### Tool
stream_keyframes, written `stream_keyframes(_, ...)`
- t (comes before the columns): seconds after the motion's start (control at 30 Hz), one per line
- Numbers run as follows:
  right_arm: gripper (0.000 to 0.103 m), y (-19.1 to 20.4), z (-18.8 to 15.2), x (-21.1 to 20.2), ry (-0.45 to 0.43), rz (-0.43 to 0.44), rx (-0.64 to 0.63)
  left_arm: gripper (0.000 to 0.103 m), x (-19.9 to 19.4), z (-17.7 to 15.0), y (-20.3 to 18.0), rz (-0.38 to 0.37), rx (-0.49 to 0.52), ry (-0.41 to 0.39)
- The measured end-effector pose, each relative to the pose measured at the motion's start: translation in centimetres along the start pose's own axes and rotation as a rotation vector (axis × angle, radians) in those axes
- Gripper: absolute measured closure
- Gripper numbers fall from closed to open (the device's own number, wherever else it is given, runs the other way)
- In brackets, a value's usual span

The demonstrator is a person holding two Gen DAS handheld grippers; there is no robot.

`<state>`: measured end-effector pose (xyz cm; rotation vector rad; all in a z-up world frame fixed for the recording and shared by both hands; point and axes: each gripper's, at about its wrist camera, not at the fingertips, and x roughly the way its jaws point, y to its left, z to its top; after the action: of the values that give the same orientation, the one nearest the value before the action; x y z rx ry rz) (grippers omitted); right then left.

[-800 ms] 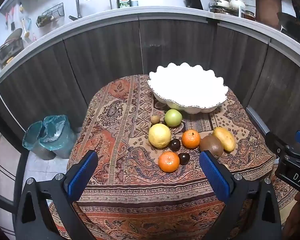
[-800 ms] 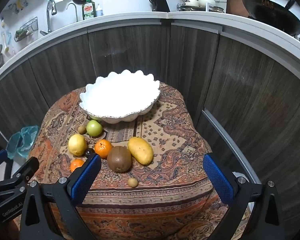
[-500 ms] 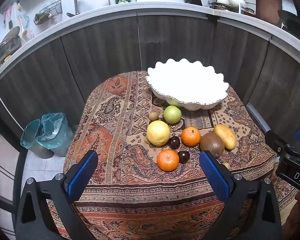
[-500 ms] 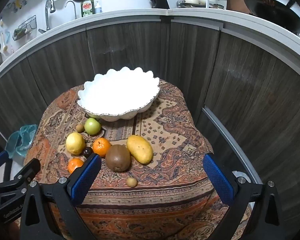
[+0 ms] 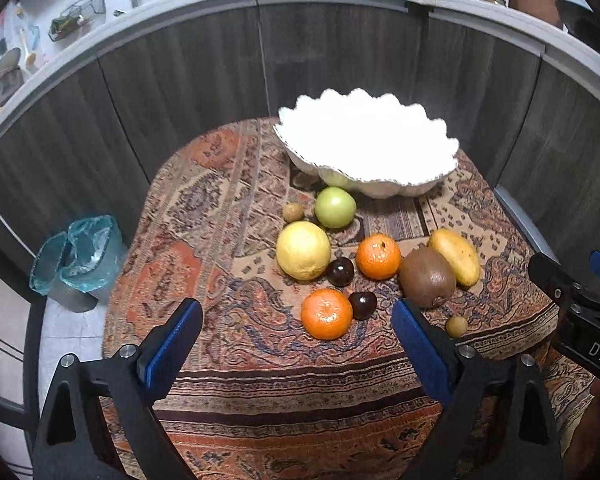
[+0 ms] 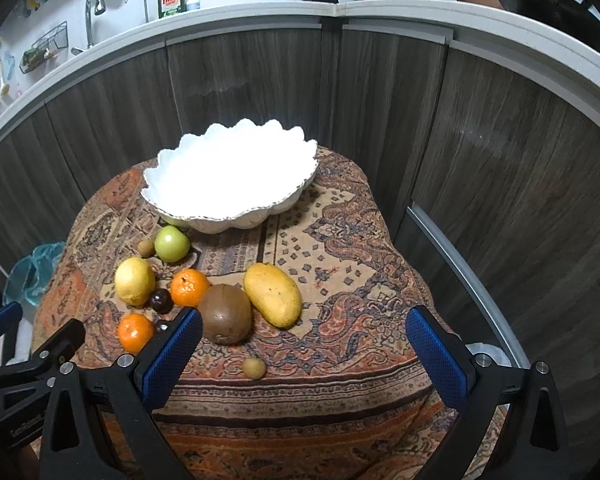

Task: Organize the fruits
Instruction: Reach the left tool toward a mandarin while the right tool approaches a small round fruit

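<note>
A white scalloped bowl (image 5: 440, 160) (image 6: 168, 196) stands at the back of a small table with a patterned cloth (image 5: 220, 240). In front of it lie a green apple (image 5: 335, 207), a lemon (image 5: 303, 250), two oranges (image 5: 378, 257) (image 5: 326, 313), two dark plums (image 5: 340, 271), a kiwi (image 5: 427, 277) (image 6: 225, 314), a mango (image 5: 456, 257) (image 6: 273, 294) and two small brown fruits (image 5: 456, 326) (image 5: 293, 212). My left gripper (image 5: 296, 344) is open and empty, short of the near orange. My right gripper (image 6: 304, 352) is open and empty, near the table's front edge.
Dark wood cabinets curve round behind the table, with a kitchen counter and sink above. A bin with a blue-green bag (image 5: 80, 260) stands on the floor to the left. The right gripper's body shows at the right edge of the left wrist view (image 5: 580, 320).
Both grippers have moved forward and a little lower towards the table; the fruit and bowl look larger. Nothing on the table has moved.
</note>
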<state>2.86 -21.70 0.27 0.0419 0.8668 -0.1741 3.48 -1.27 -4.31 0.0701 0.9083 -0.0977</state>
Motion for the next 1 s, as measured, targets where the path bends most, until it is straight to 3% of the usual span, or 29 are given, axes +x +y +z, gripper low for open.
stream_keyframes(0.3, 0.001, -0.4, -0.9, 3.3, 0.049, -0.008, -0.005, 0.008, 4.0, 0.0, -1.5, -0.054, 0.009, 0.040)
stream_keyframes(0.43, 0.009, -0.3, -1.6, 5.0, 0.076, 0.000, -0.021, 0.022, 5.9, -0.4, -1.8, -0.052, 0.036, 0.081)
stream_keyframes(0.53, 0.019, -0.1, -2.1, 6.2, 0.112, 0.014, -0.030, 0.024, 7.3, -1.0, -1.9, -0.058, 0.047, 0.111)
stream_keyframes(0.9, 0.027, 1.0, -3.6, 8.7, 0.186, 0.042, -0.062, 0.035, 10.0, -2.2, -1.8, -0.077, 0.071, 0.169)
stream_keyframes(1.0, 0.032, 1.5, -3.9, 9.1, 0.204, 0.055, -0.081, 0.044, 10.5, -2.3, -1.8, -0.083, 0.079, 0.171)
